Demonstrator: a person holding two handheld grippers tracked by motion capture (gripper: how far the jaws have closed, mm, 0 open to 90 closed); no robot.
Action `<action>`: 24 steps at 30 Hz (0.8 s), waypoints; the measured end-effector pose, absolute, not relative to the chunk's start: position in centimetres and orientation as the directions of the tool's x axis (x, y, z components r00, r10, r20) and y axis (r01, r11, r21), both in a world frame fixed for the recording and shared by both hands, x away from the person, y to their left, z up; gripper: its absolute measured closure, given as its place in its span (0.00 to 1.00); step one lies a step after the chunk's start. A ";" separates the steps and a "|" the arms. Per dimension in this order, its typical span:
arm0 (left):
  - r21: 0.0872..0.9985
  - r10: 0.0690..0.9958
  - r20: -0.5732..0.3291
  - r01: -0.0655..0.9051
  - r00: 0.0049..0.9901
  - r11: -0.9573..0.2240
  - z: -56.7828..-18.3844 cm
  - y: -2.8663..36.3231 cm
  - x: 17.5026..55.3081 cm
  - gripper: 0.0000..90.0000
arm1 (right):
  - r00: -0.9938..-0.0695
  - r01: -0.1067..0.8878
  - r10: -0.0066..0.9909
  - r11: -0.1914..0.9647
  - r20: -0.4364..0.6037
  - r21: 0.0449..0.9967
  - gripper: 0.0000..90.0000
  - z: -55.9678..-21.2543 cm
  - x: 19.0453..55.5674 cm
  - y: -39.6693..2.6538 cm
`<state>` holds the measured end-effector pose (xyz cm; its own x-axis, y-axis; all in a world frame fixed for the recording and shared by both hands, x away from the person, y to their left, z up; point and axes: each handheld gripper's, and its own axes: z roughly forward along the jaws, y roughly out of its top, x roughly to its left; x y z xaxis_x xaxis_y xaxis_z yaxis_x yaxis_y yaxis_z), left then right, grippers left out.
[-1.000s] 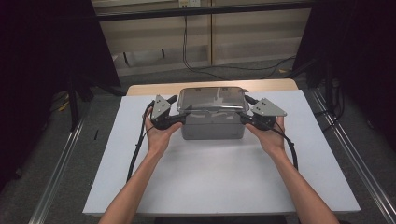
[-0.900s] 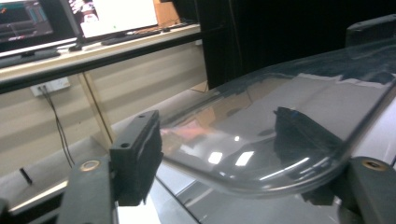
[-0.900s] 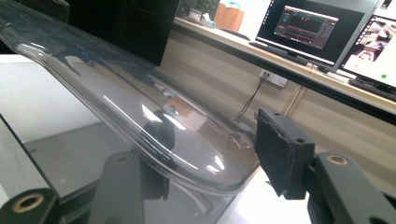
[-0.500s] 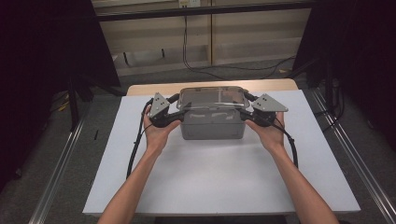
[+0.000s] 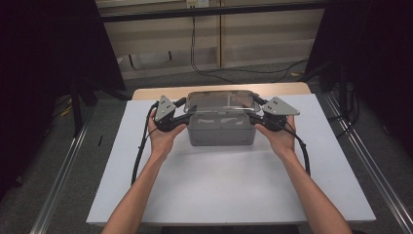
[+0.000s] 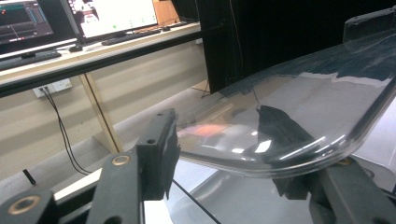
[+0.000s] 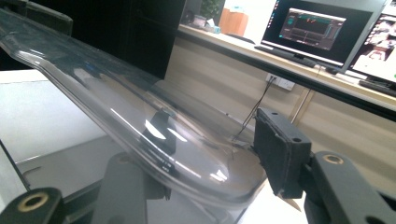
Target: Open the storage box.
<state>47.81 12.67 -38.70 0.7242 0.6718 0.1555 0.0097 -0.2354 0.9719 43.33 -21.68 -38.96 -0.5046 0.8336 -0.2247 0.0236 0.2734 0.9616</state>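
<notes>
While both grippers flank the grey box [image 5: 221, 130] at centre of the high view, its clear lid [image 5: 221, 101] sits tilted above the box top, one short end at each gripper; step in hand reads as taking hold of the lid at both ends. Left gripper [image 5: 171, 117]: jaws have just been closing, lid edge between them; in the left gripper view the left pad [image 6: 159, 154] stands apart from the lid [image 6: 299, 121], so spread, not yet pinching. Right gripper [image 5: 260, 118]: in the right gripper view the lid rim [image 7: 140, 121] lies between the jaws, right pad [image 7: 280, 154] just beside it; whether it presses I cannot tell. Next move, as judged: close both evenly, then move the lid level so neither end slips. No brand or label readable; monitors [image 7: 322, 30] at upper right show text too small to read.
</notes>
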 end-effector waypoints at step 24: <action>0.981 0.685 0.157 -0.030 0.711 -0.193 -38.4 12.9 49.2 0.61 | -0.513 0.003 0.830 0.256 -0.218 0.967 0.57 -37.6 44.5 -21.7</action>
